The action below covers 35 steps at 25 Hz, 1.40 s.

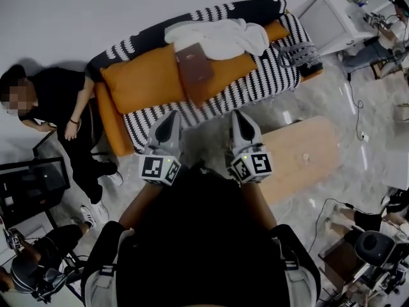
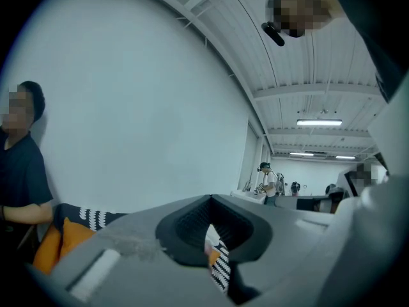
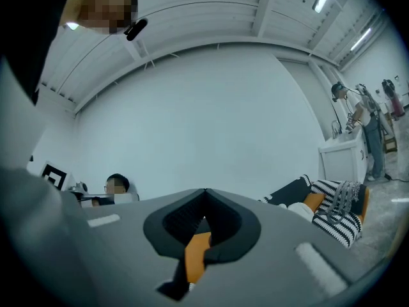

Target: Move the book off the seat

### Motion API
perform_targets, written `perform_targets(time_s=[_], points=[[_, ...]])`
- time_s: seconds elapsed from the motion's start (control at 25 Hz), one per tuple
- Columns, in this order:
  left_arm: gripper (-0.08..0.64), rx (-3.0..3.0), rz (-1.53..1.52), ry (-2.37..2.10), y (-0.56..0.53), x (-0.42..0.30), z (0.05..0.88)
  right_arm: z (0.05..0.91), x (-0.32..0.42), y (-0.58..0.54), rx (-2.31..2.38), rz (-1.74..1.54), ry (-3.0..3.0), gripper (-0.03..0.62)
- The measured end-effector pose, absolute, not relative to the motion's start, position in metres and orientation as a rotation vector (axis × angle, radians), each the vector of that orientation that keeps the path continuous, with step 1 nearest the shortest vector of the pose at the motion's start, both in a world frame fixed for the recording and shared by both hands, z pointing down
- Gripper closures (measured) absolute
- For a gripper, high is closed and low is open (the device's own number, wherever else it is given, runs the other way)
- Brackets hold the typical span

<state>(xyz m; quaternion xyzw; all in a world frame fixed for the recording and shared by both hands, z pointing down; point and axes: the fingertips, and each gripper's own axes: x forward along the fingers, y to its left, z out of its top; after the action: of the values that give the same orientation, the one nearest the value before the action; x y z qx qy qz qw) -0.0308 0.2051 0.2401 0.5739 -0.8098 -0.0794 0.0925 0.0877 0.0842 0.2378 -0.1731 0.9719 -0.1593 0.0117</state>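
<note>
A brown book (image 1: 195, 66) lies flat on the orange seat cushion (image 1: 144, 78) of a sofa draped in a black-and-white striped cover (image 1: 255, 82). A crumpled white cloth (image 1: 220, 37) lies just behind the book. Both grippers are held level in front of the sofa's near edge, short of the book. My left gripper (image 1: 171, 116) has its jaws together with nothing between them. My right gripper (image 1: 238, 115) is likewise shut and empty. In the left gripper view the joined jaws (image 2: 211, 199) hide most of the sofa; in the right gripper view the closed jaws (image 3: 205, 191) do the same.
A low wooden table (image 1: 300, 152) stands right of my right gripper. A person in black (image 1: 57, 101) sits at the sofa's left end. A white cabinet (image 1: 332, 18) is beyond the sofa's right end. Cables (image 1: 354, 117) run over the floor.
</note>
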Motion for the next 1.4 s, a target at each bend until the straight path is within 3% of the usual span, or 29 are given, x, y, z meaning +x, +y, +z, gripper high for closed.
perform_targets(time_s=[0.52, 1.4], points=[[0.554, 1.688, -0.201, -2.422, 0.186, -0.041, 0.244, 0.248, 0.07, 0.062, -0.523, -0.546, 3.041, 0.584], [0.554, 1.798, -0.244, -2.331, 0.131, -0.14, 0.238, 0.253, -0.014, 0.029, -0.652, -0.546, 3.055, 0.584]])
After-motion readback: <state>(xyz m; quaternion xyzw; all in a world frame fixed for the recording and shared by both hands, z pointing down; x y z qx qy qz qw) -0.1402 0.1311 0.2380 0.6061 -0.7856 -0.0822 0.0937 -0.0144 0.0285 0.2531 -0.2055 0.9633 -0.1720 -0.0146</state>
